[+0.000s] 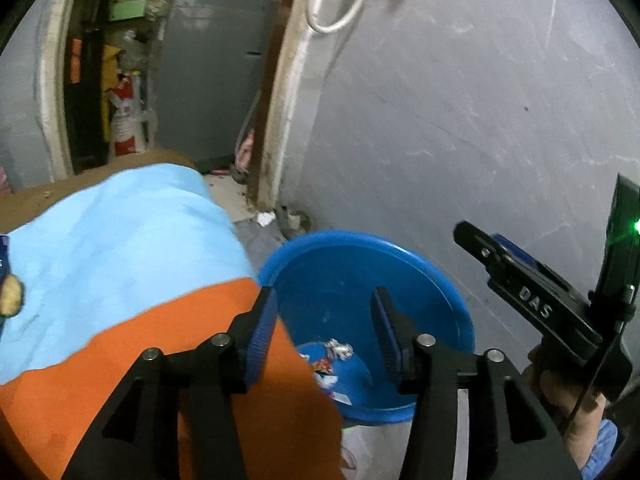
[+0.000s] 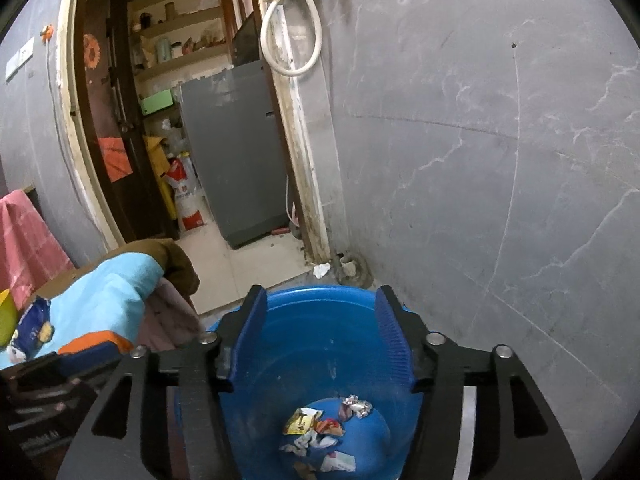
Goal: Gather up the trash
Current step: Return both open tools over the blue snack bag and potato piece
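Note:
A blue plastic tub (image 1: pixel 400 264) (image 2: pixel 320 300) stands on the floor by the grey wall, with several crumpled wrappers (image 2: pixel 320 436) (image 1: pixel 336 352) on its bottom. My left gripper (image 1: pixel 324 336) is open and empty, over the tub's left rim beside the cloth-covered surface. My right gripper (image 2: pixel 320 340) is open and empty, above the tub. It also shows in the left wrist view (image 1: pixel 532 296) at the right. A blue snack packet (image 2: pixel 32 332) lies on the light blue and orange cloth (image 1: pixel 120 260) at the left.
A small white scrap (image 2: pixel 322 270) (image 1: pixel 264 218) lies on the floor by the door frame. Through the doorway stand a grey appliance (image 2: pixel 236 152), sacks and shelves. A yellow-green item (image 1: pixel 10 294) lies at the cloth's left edge. A white hose (image 2: pixel 292 40) hangs on the wall.

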